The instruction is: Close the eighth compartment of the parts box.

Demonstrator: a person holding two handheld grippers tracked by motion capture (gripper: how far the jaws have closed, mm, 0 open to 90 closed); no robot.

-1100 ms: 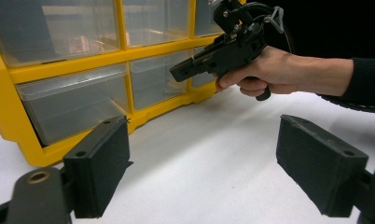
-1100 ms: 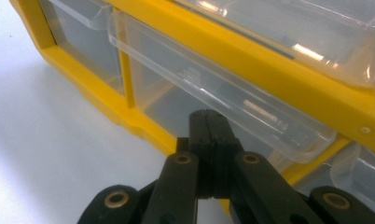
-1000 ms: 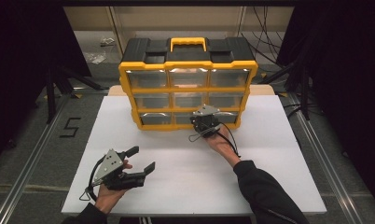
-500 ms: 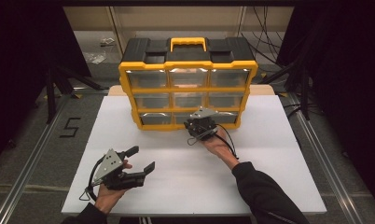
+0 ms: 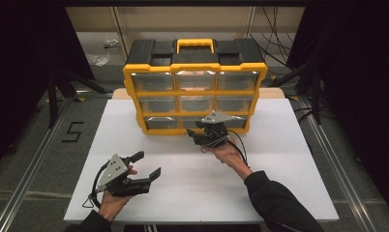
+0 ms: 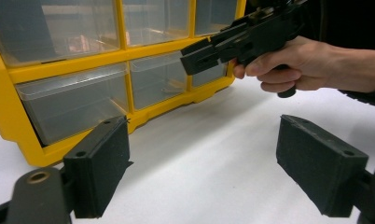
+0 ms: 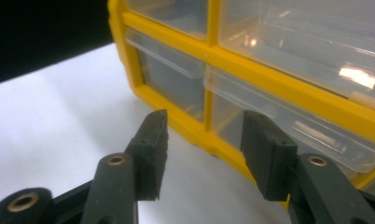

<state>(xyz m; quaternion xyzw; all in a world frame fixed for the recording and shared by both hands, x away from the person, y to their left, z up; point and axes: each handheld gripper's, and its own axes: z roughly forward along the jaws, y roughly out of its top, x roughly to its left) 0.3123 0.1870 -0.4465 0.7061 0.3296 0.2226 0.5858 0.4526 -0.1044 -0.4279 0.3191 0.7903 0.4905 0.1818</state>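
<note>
A person's right gripper [image 5: 198,136], jaws just opening with nothing between them, is hovering at the bottom row of the yellow drawer organizer [image 5: 195,87] standing on the white table [image 5: 279,159], every drawer looking closed, while the left gripper [image 5: 146,166] is waiting released, well apart

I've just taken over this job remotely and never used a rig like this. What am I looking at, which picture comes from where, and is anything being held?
No robot arm here: a person holds a two-jaw tool in each hand. The high view looks down on a white table; the other two pictures come from cameras riding on each tool.

On the table stands a yellow drawer organizer with clear drawers and a black top.

The right gripper sits just in front of the bottom row. Its jaws have just been opening; its own view shows the pads apart, with nothing pressed between them, before the bottom middle drawer.

The left gripper rests open near the table's front, holding nothing.
</note>
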